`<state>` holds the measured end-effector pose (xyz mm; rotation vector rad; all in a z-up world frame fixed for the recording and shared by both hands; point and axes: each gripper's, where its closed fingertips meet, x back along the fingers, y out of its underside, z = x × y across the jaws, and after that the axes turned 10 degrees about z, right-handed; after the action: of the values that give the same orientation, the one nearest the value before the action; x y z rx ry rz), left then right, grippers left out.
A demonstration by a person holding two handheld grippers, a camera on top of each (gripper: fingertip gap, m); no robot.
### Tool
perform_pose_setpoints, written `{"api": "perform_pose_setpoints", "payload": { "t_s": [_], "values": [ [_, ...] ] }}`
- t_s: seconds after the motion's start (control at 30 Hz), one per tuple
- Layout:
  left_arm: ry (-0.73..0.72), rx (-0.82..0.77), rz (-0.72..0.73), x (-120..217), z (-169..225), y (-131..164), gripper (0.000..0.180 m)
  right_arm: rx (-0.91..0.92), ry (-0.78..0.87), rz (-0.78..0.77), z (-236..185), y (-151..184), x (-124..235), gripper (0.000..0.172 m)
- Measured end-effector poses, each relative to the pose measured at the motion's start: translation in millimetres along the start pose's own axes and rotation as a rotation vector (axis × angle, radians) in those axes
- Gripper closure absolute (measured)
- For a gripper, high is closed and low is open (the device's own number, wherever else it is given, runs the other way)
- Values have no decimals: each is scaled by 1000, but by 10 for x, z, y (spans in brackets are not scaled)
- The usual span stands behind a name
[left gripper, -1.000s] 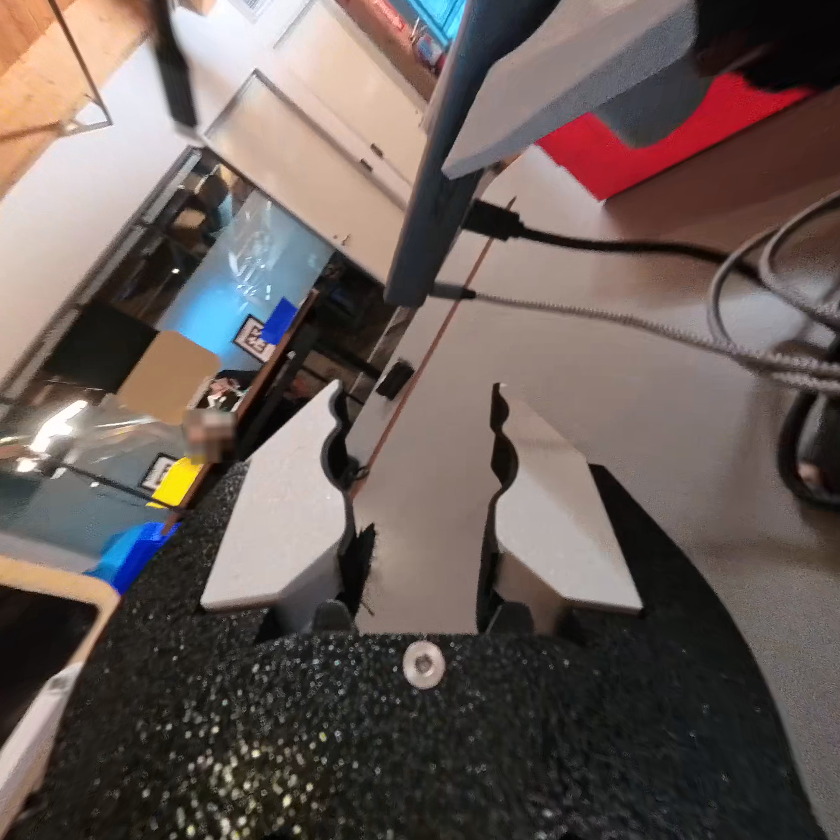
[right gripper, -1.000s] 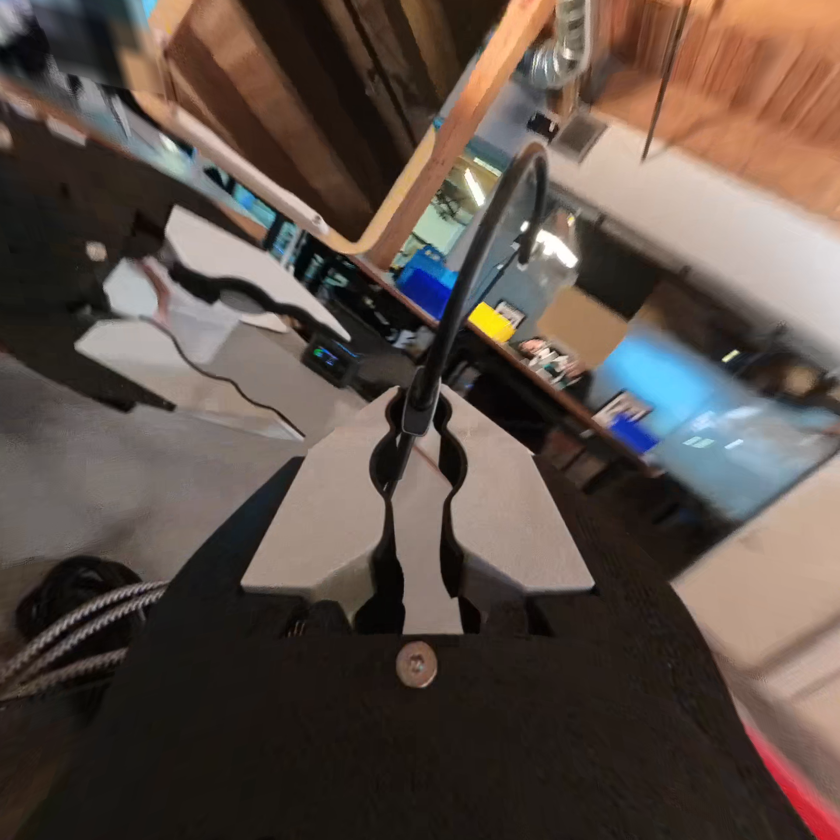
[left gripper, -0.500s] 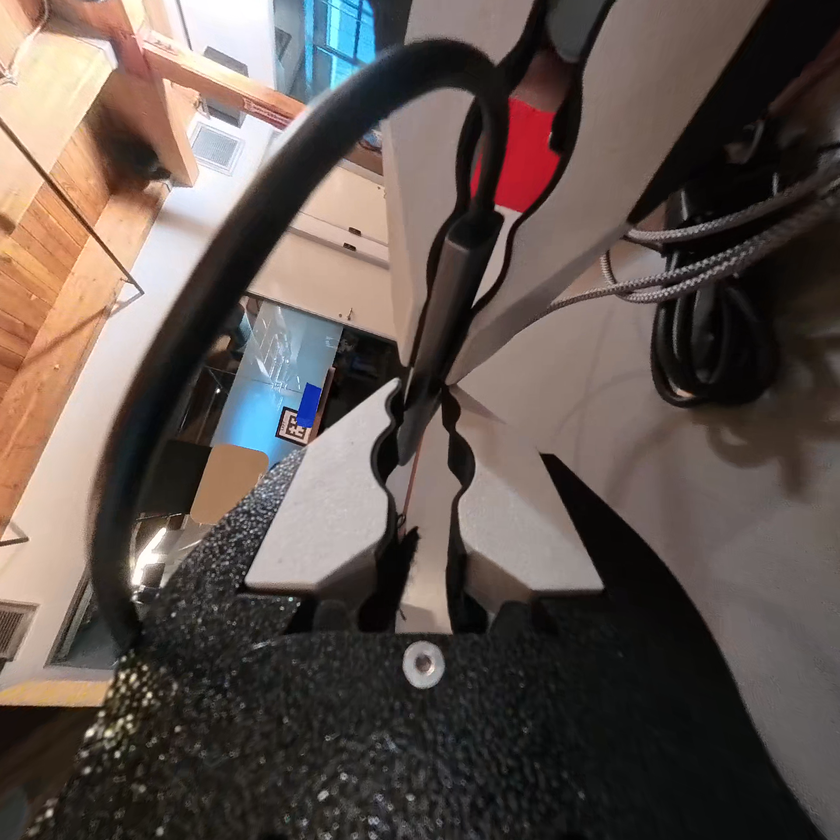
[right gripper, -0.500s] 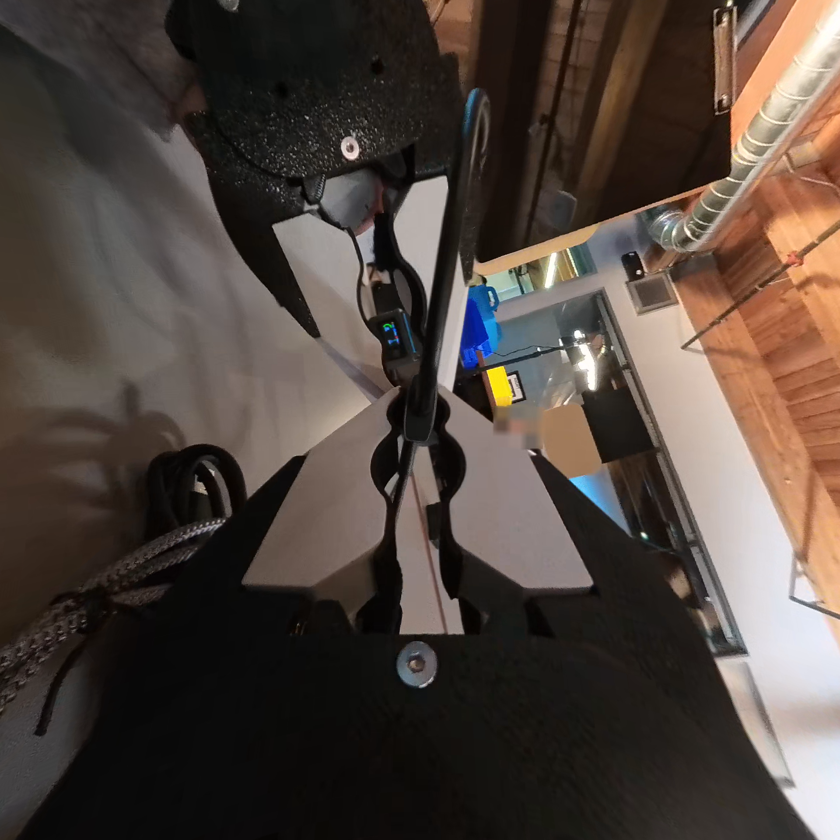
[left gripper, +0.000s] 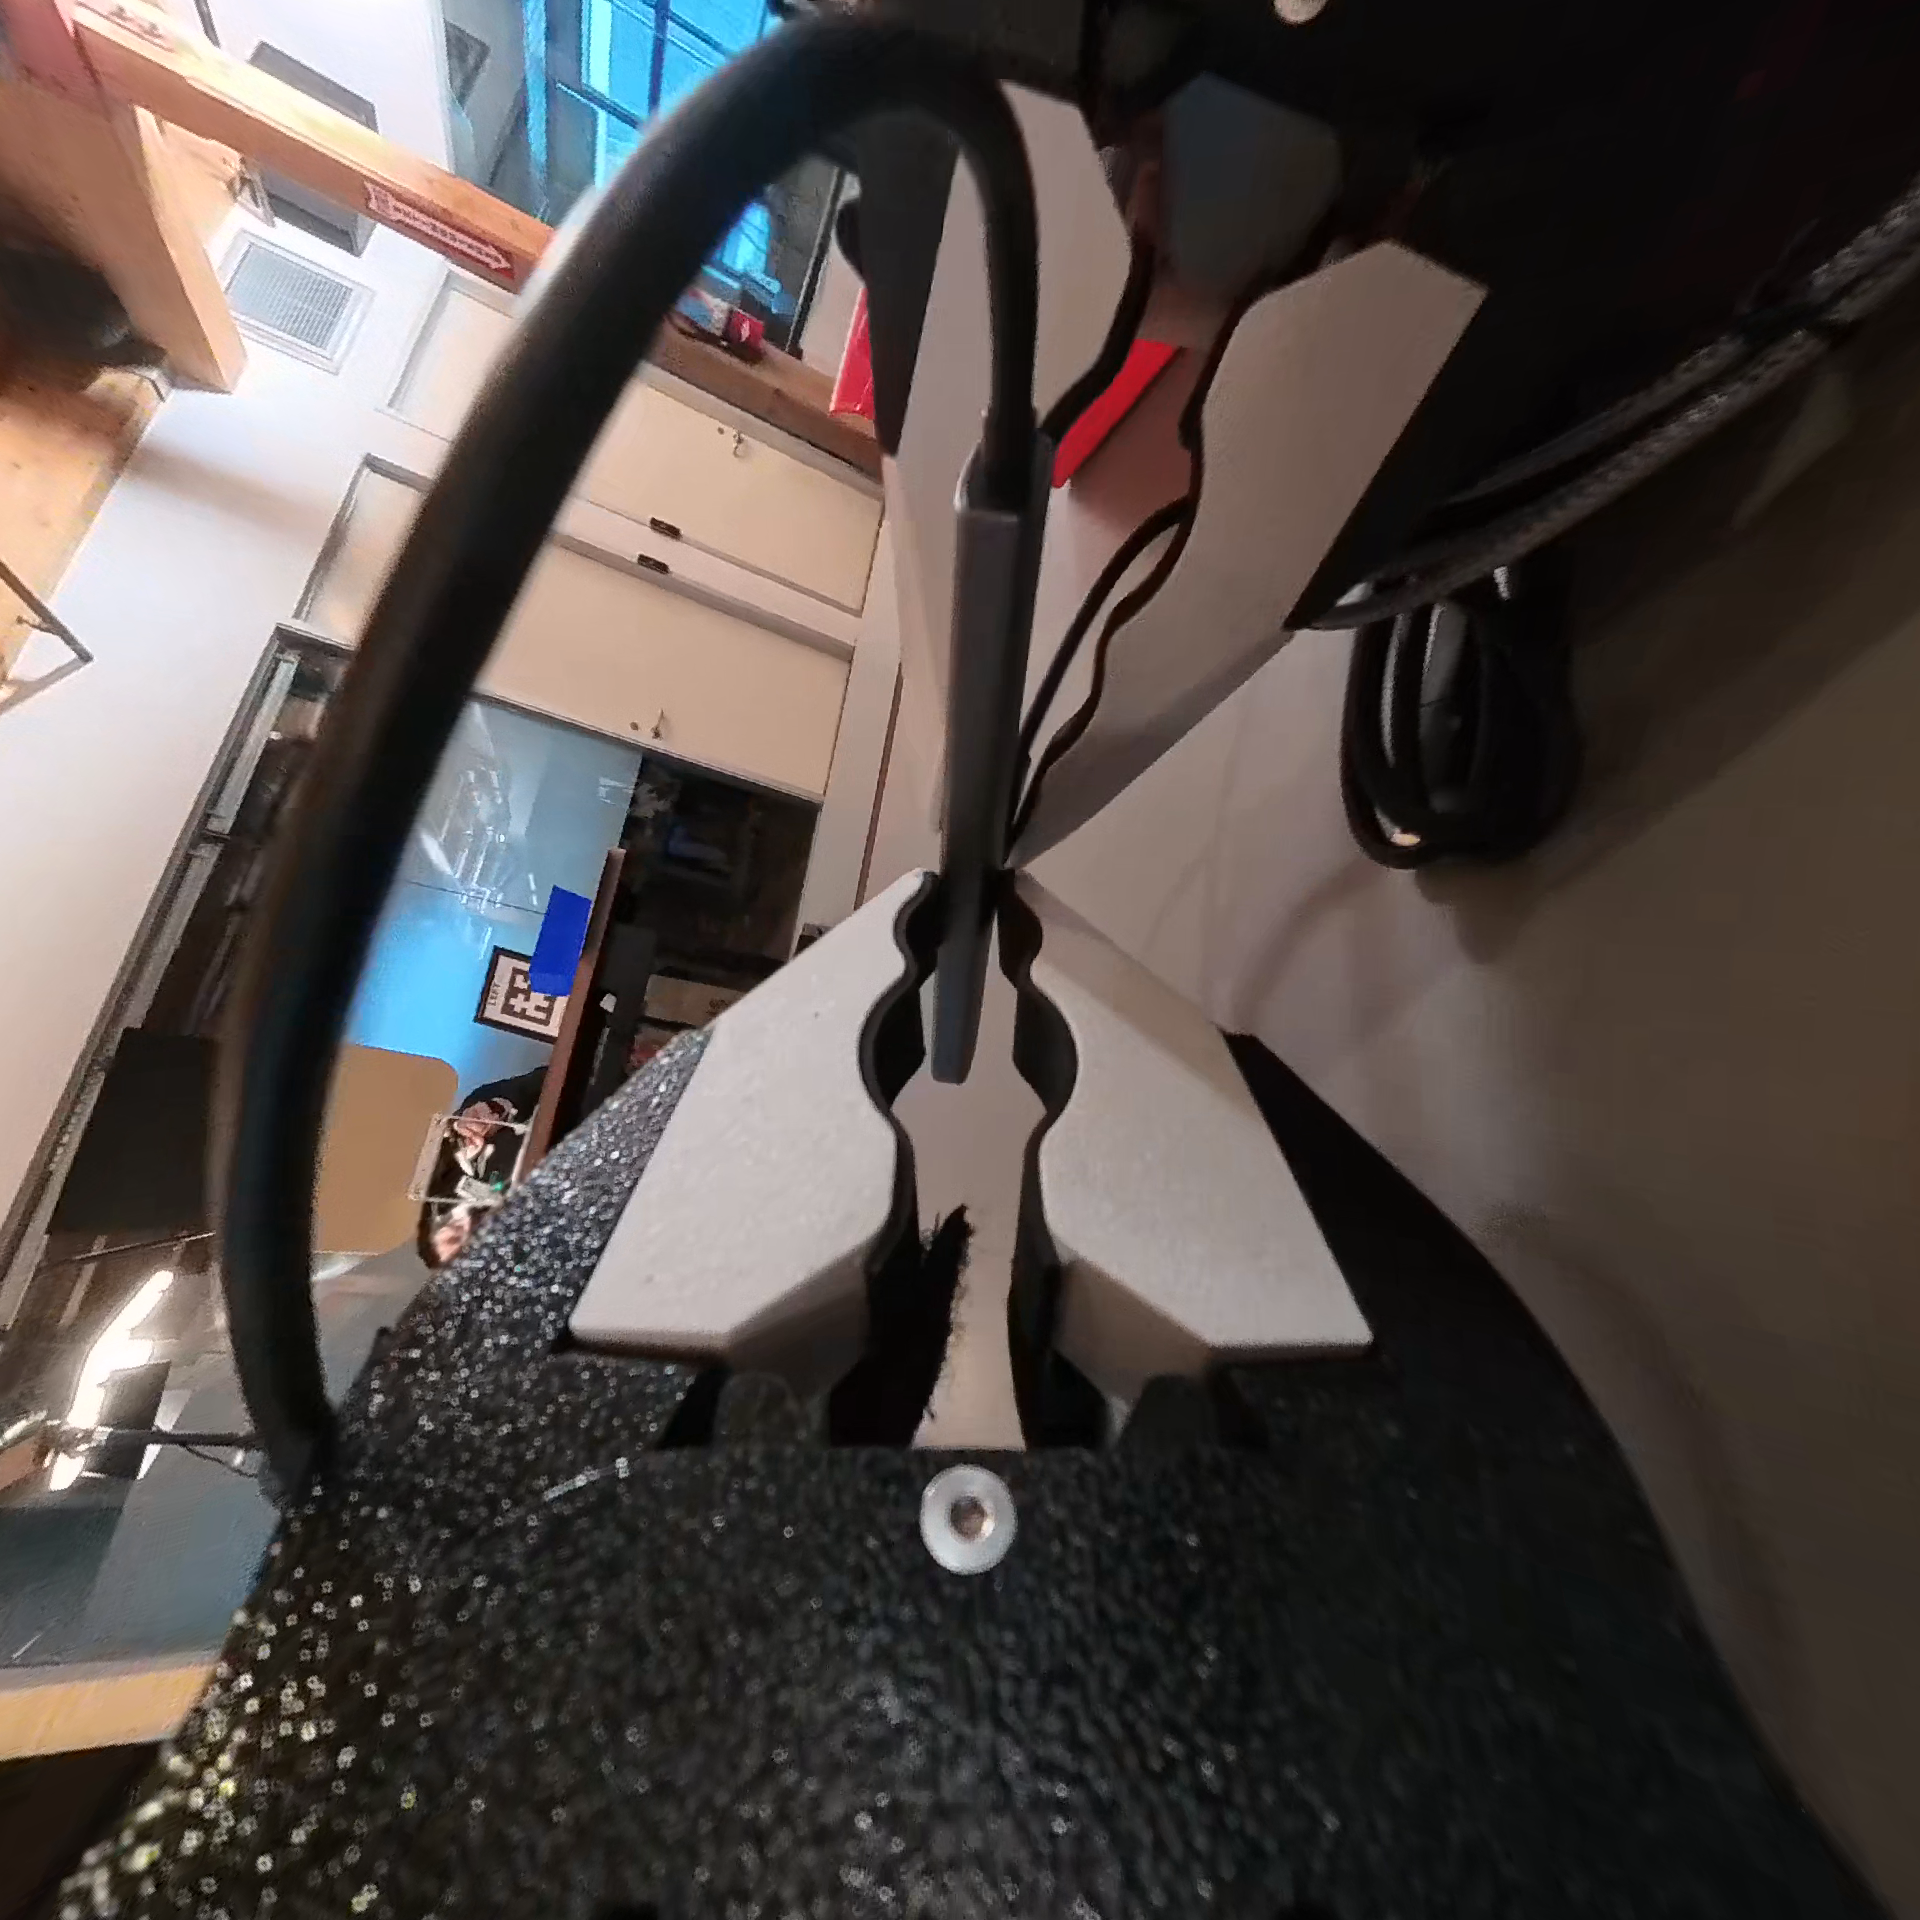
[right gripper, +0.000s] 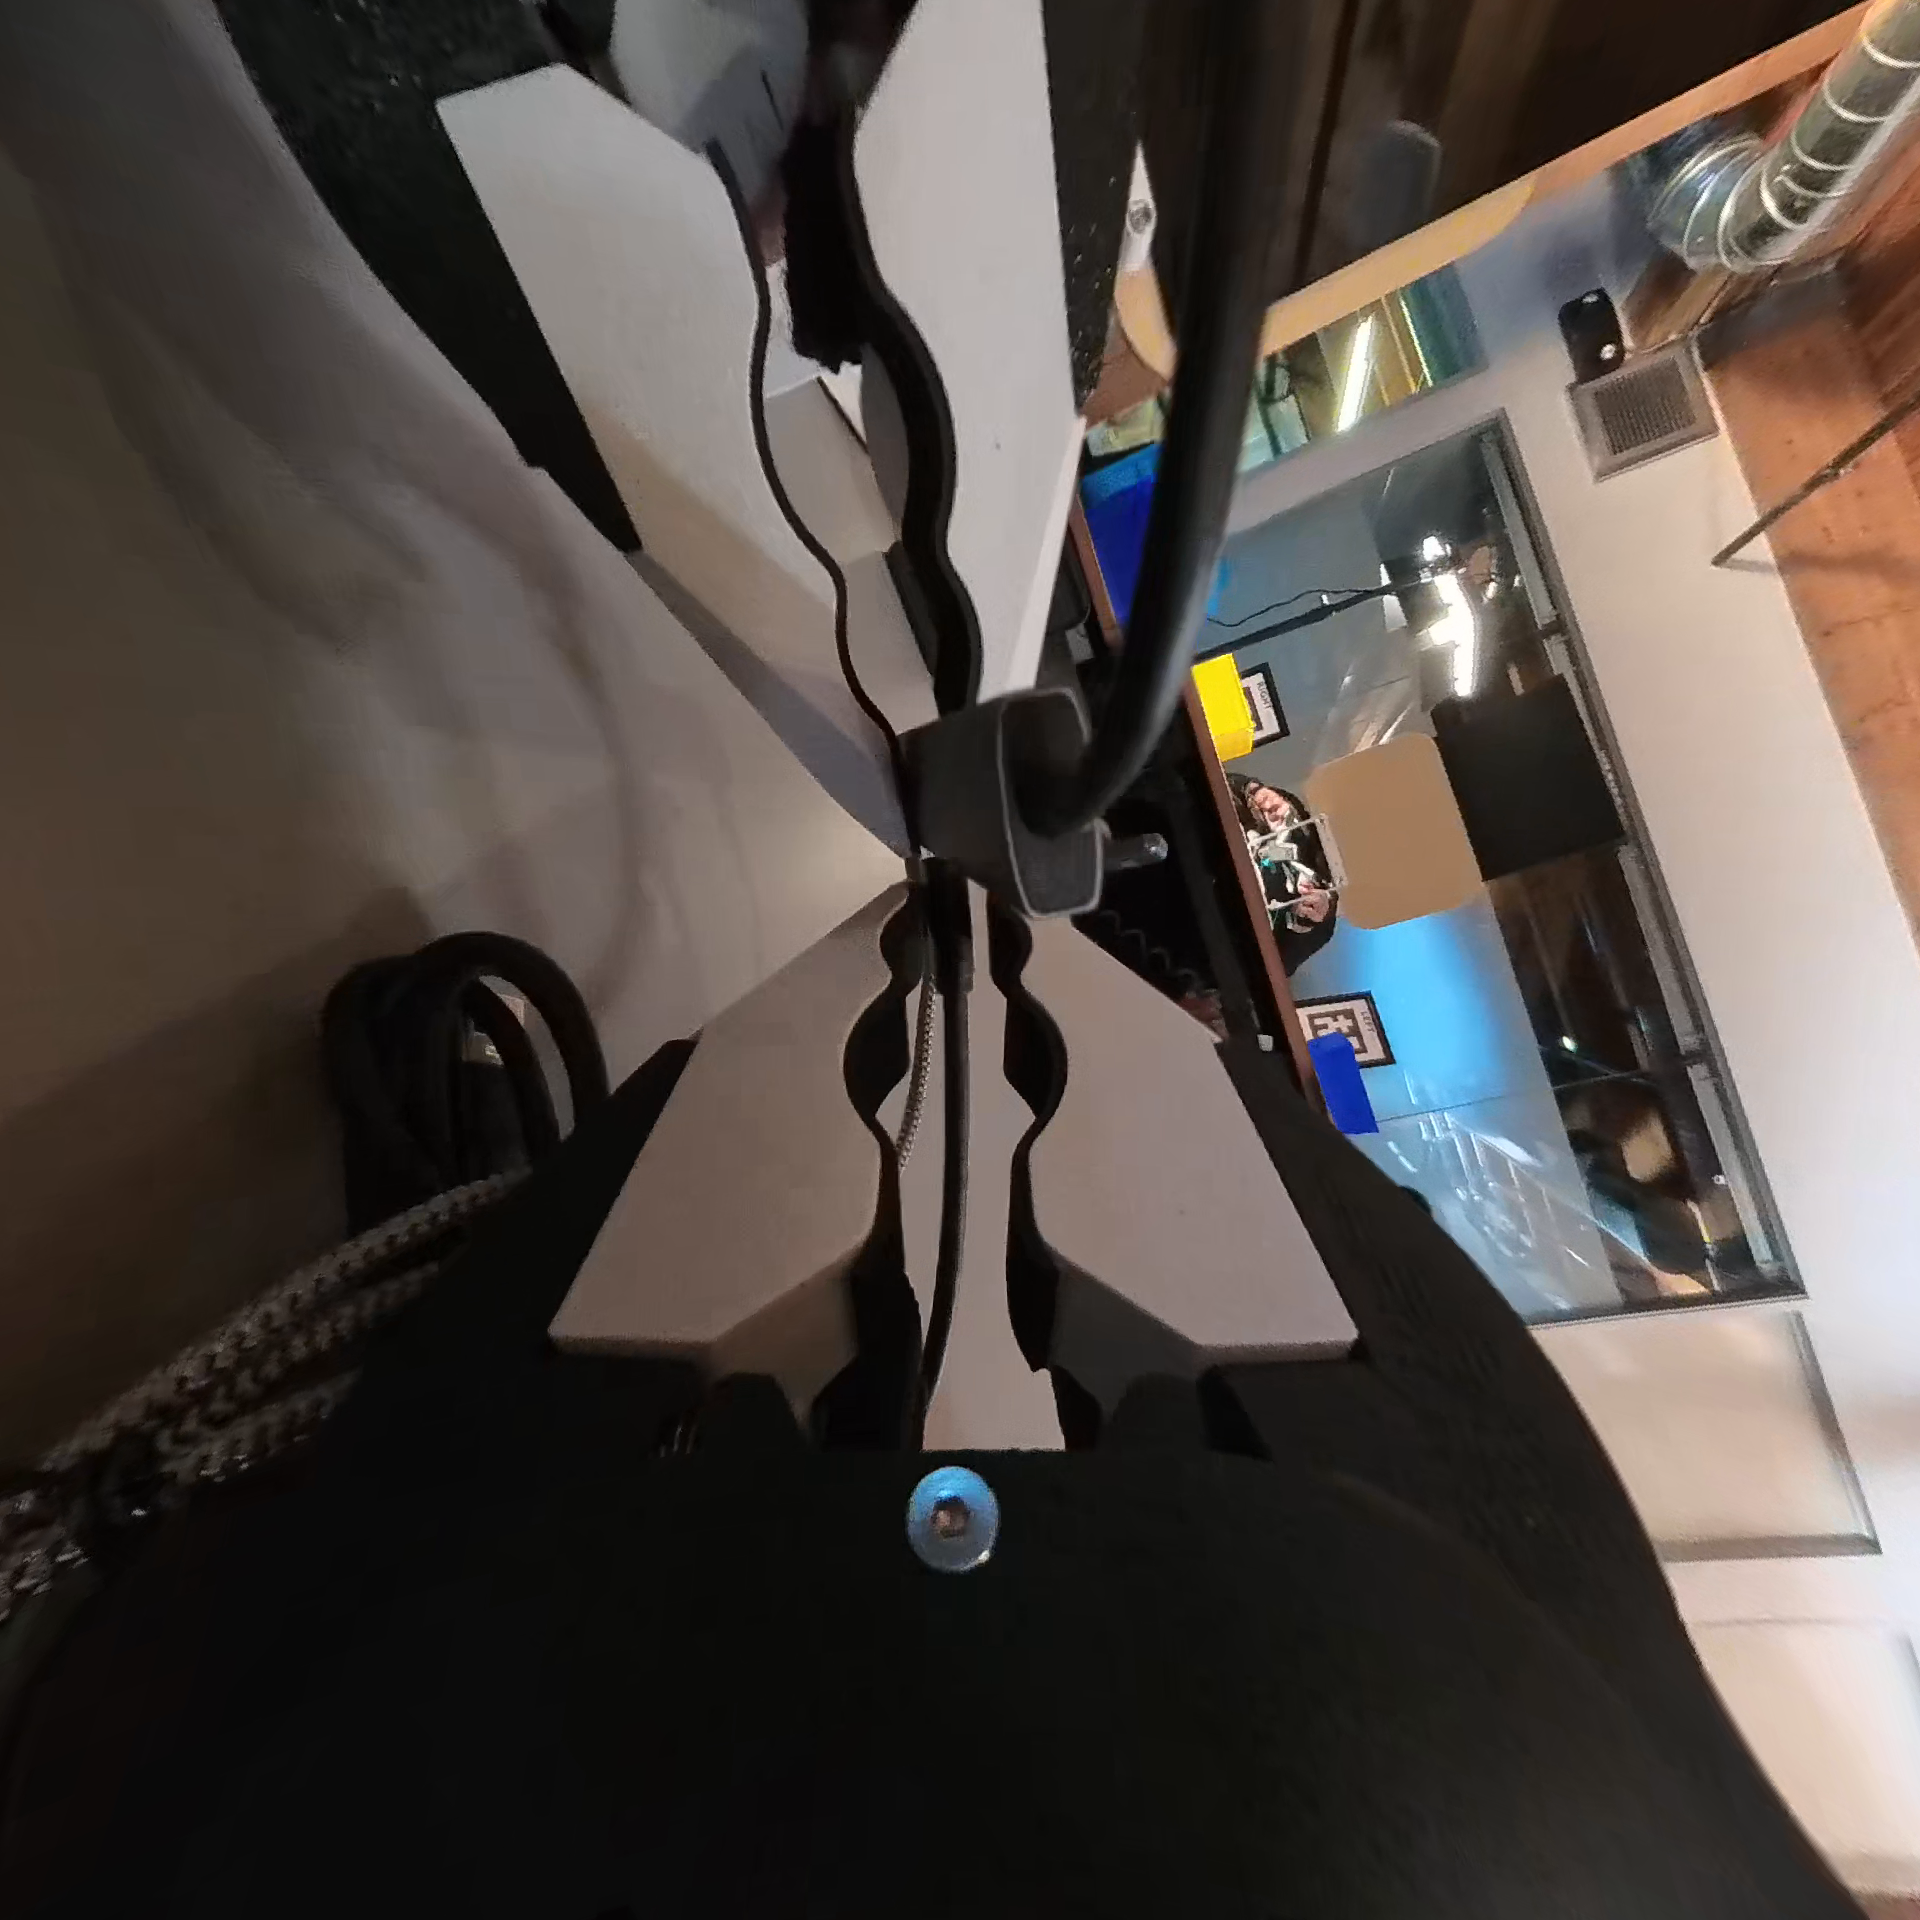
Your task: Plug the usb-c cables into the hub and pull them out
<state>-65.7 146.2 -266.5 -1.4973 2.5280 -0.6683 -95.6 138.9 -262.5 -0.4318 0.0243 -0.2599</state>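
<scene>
The grey hub [left gripper: 982, 675] shows edge-on in the left wrist view. My left gripper [left gripper: 968, 904] is shut on its near end, with both pads against its flat faces. The hub's own thick black cable [left gripper: 343, 831] loops up and to the left. My right gripper [right gripper: 951, 914] faces the left one tip to tip. The hub [right gripper: 966, 790] sits just beyond its fingertips. A black cable's plug [right gripper: 948, 956] and a braided cable [right gripper: 912, 1081] run between its fingers. The fingers stand narrowly apart, with a sliver of space beside the plug.
A coil of black cable [left gripper: 1455, 748] lies on the grey table [left gripper: 1558, 1143] to the right, and it also shows in the right wrist view [right gripper: 457, 1060]. Braided cables [right gripper: 208, 1382] trail off at the lower left. A room with cabinets and windows lies beyond.
A second ago my left gripper was wide open and away from the hub, which my right gripper held. The left has closed on the hub. The hub has slid out past the right fingertips.
</scene>
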Motion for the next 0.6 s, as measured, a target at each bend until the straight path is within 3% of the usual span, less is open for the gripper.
{"api": "perform_pose_setpoints", "payload": {
  "t_s": [0.17,0.4,0.6],
  "values": [
    [-87,-82,20,-2,-31,-60,167,27,24,24,-3,-24,-29,167],
    [-30,-116,-117,96,130,90,172,134,-4,-8,-197,-5,-122,166],
    [-23,-140,-137,163,153,85,172,171,-1,0,-238,-39,-117,166]
  ]
}}
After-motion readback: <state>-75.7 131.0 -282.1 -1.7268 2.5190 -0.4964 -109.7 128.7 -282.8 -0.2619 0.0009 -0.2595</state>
